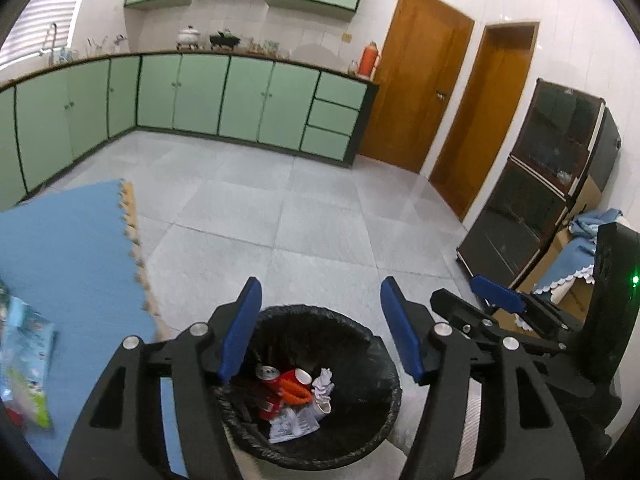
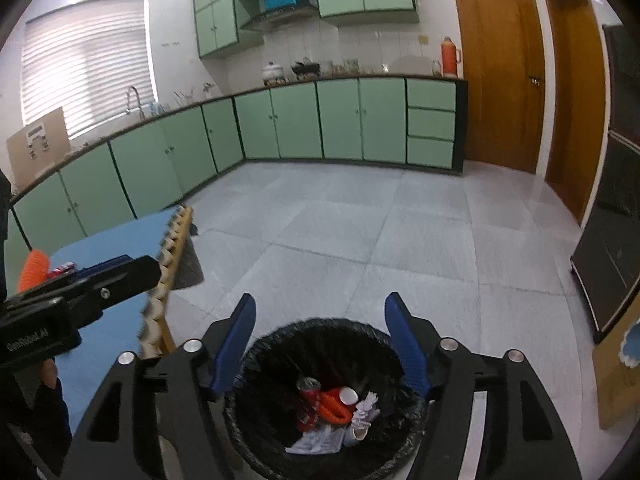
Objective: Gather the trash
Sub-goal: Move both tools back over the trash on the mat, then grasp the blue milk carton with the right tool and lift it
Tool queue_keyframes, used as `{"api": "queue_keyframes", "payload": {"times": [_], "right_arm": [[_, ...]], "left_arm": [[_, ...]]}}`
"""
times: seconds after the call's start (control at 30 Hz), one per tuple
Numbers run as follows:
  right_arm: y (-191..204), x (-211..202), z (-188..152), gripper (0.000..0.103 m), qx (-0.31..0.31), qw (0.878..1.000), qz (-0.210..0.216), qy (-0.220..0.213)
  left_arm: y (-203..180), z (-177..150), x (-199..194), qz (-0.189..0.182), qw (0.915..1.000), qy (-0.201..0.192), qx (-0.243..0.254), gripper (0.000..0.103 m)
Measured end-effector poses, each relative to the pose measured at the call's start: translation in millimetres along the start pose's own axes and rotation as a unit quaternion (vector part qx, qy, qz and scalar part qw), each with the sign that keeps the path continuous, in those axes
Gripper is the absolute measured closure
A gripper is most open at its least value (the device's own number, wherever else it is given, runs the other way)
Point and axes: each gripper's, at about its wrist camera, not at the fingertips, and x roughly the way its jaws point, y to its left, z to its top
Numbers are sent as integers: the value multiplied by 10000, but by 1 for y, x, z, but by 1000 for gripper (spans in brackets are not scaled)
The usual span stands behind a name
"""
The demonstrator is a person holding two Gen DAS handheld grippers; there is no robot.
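Observation:
A black bin with a black liner stands on the grey floor below both grippers. Inside lie a red can, a red cup, an orange piece, crumpled white paper and a flat wrapper. My left gripper is open and empty above the bin. My right gripper is open and empty above the bin. The right gripper also shows at the right of the left wrist view, and the left gripper at the left of the right wrist view.
A blue foam mat lies to the left, with a light blue snack packet, an orange item and a red can on it. Green cabinets line the far walls. A dark glass cabinet stands right.

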Motion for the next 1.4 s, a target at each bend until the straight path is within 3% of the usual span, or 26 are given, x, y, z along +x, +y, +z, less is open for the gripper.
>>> {"api": "queue_keyframes", "payload": {"times": [0.17, 0.33, 0.6, 0.77, 0.97, 1.17, 1.4], "right_arm": [[32, -11, 6, 25, -96, 9995, 230, -211], [77, -11, 6, 14, -231, 9977, 550, -332], [159, 3, -7, 11, -537, 9922, 1068, -358], [213, 19, -23, 11, -737, 9879, 1346, -228], [267, 35, -41, 12, -1076, 9822, 1537, 37], [312, 48, -55, 12, -1367, 9748, 1734, 334], [330, 64, -66, 12, -1656, 9725, 1523, 602]], "left_arm": [[27, -1, -47, 418, 9985, -342, -114, 37], [66, -12, -93, 1192, 9906, -617, -253, 35], [127, -38, -152, 2529, 9631, -843, -359, 35], [168, -59, -178, 3025, 9483, -734, -623, 35], [206, -78, -196, 3285, 9391, -553, -842, 35], [226, -88, -209, 3318, 9361, -467, -1072, 35], [236, -91, -219, 3333, 9333, -503, -1236, 35]]}}
